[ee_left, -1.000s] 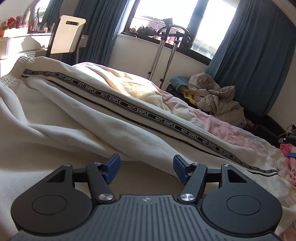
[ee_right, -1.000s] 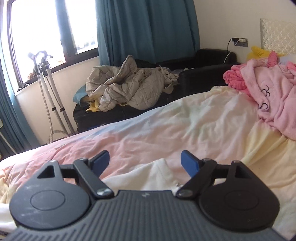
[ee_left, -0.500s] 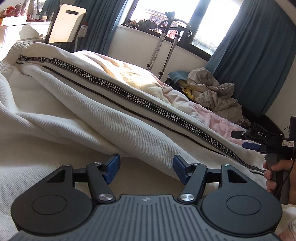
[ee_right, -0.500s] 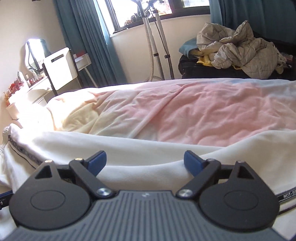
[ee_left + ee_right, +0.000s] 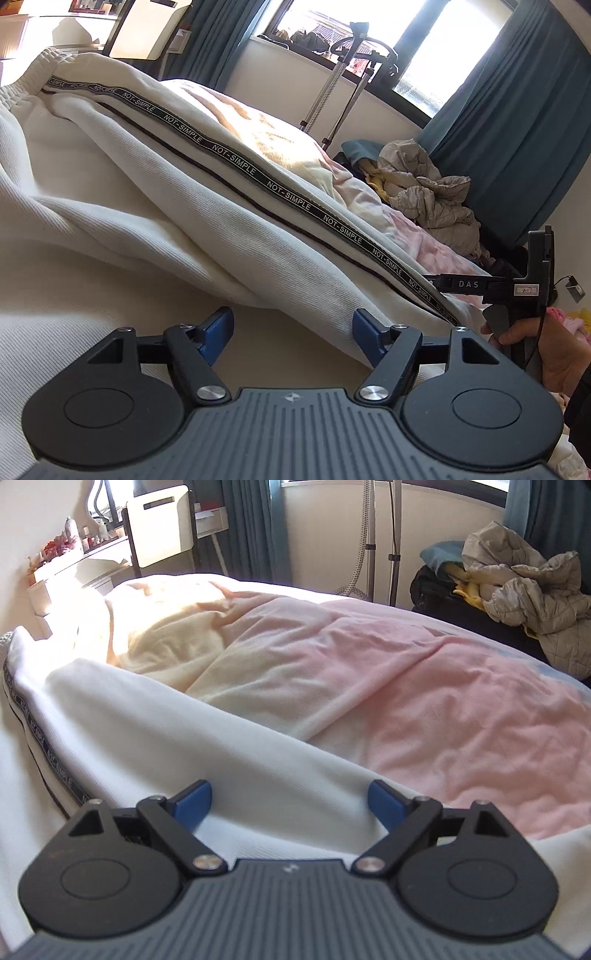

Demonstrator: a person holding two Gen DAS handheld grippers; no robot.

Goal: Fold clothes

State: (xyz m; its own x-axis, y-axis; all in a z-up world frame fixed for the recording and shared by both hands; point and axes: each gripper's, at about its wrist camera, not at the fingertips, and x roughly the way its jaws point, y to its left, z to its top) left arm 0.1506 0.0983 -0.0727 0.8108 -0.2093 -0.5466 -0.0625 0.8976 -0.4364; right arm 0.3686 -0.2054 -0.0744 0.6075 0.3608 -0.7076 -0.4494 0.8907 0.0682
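Note:
Cream sweatpants (image 5: pixel 155 206) with a black "NOT-SIMPLE" side stripe (image 5: pixel 236 166) lie stretched across the bed, waistband at the far left. My left gripper (image 5: pixel 293 328) is open and empty, low over a leg fold. My right gripper (image 5: pixel 290 803) is open, its blue fingers either side of the cream cloth (image 5: pixel 184 738) near the leg end. In the left wrist view the right gripper's body (image 5: pixel 517 288) shows at the stripe's far end, held by a hand.
A pink and yellow blanket (image 5: pixel 406 686) covers the bed beyond the pants. A pile of grey quilted clothes (image 5: pixel 532 598) lies on a dark sofa by the window. A garment steamer stand (image 5: pixel 343 81), blue curtains and a white chair (image 5: pixel 162 524) stand behind.
My right gripper swung left from facing the sofa and came down onto the cream pants near the leg end. My left gripper moved slightly closer to the fold. Both stayed open.

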